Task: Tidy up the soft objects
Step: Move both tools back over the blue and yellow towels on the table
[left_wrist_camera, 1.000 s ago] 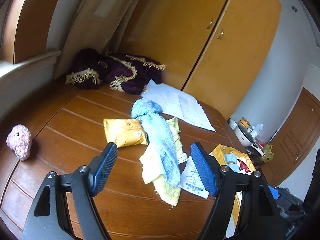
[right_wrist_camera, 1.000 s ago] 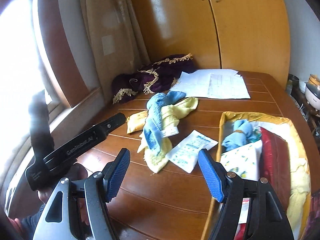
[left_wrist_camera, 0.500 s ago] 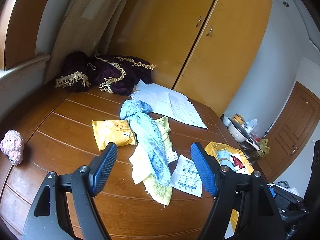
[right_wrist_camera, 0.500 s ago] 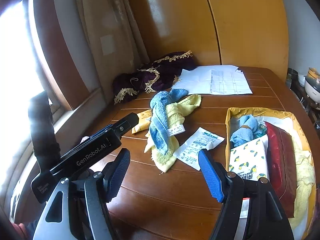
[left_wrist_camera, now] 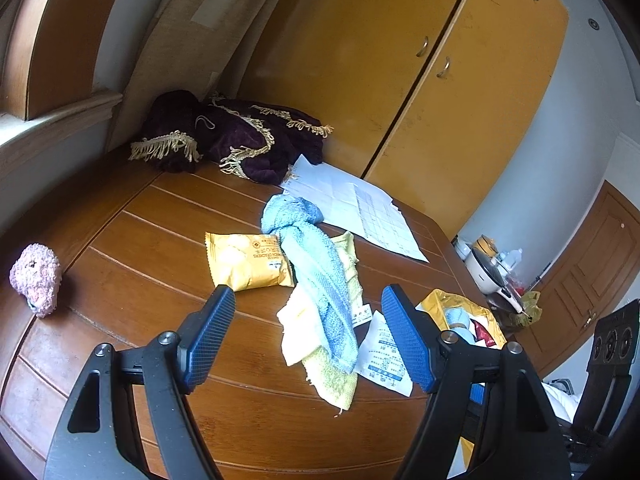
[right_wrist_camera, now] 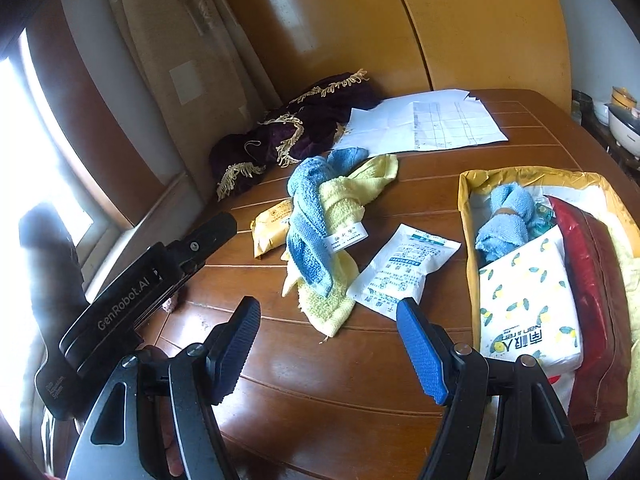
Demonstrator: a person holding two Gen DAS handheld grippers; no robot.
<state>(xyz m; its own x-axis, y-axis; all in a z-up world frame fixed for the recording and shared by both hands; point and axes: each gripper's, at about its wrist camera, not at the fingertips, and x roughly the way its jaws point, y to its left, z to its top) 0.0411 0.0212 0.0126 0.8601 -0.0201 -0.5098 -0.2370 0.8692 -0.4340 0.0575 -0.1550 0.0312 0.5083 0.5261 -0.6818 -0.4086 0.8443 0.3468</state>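
Both tools wide apart, empty

Both wrist views face tabletop obliquely (shared: towel pile).

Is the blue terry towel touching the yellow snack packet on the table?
Touching. In the left wrist view the blue terry towel drapes over the right end of the yellow snack packet, covering its edge with no gap between them.
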